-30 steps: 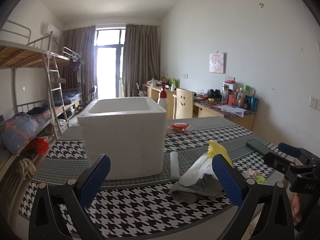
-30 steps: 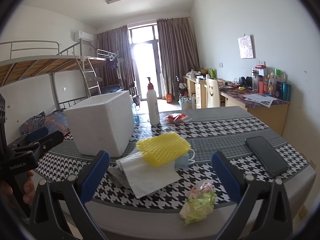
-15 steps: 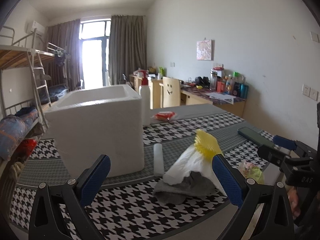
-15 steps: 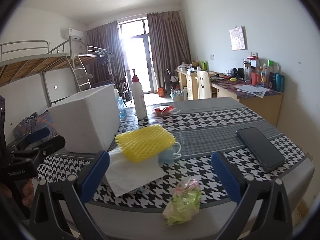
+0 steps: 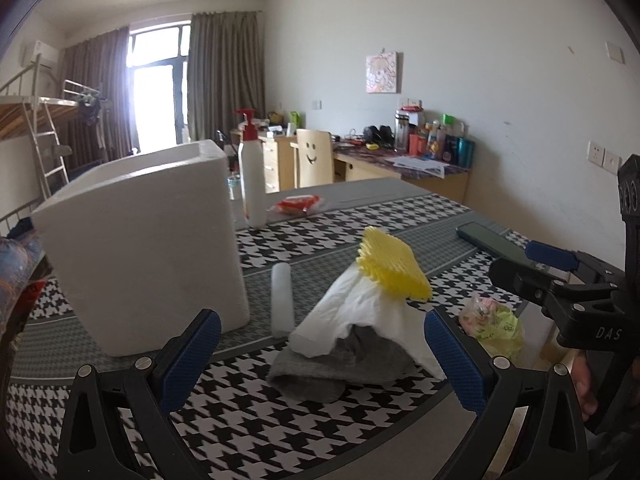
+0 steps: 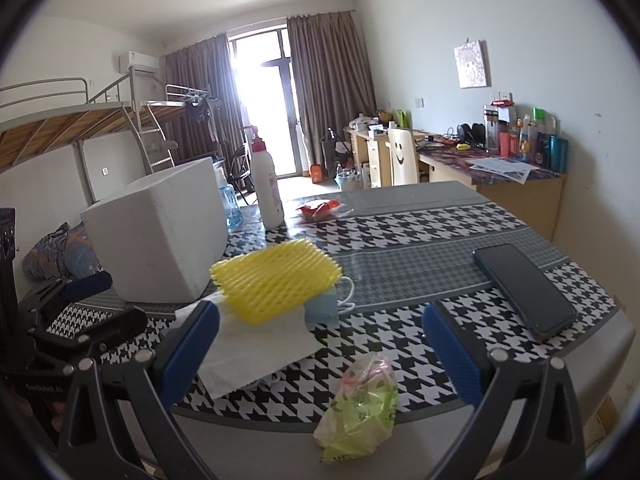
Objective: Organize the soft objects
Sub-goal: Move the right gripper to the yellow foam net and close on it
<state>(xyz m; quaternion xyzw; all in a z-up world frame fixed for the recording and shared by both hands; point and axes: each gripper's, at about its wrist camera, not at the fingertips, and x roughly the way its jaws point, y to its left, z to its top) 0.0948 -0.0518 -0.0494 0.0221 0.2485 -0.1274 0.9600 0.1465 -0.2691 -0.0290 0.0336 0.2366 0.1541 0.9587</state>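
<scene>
Yellow foam net [image 6: 276,284], white box [image 5: 140,244], houndstooth tablecloth [image 6: 420,224].

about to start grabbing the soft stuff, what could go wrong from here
The yellow foam net rests loose on top of the tissue and grey cloth; pulling a lower layer could tip it off. The crumpled plastic bag sits near the table edge and could get knocked off. The phone lies close by, so a wide sweep might hit it.

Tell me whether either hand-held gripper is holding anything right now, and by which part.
Nothing is held. The left hand-held gripper and the right hand-held gripper are both open, short of the pile under the yellow foam net.
</scene>
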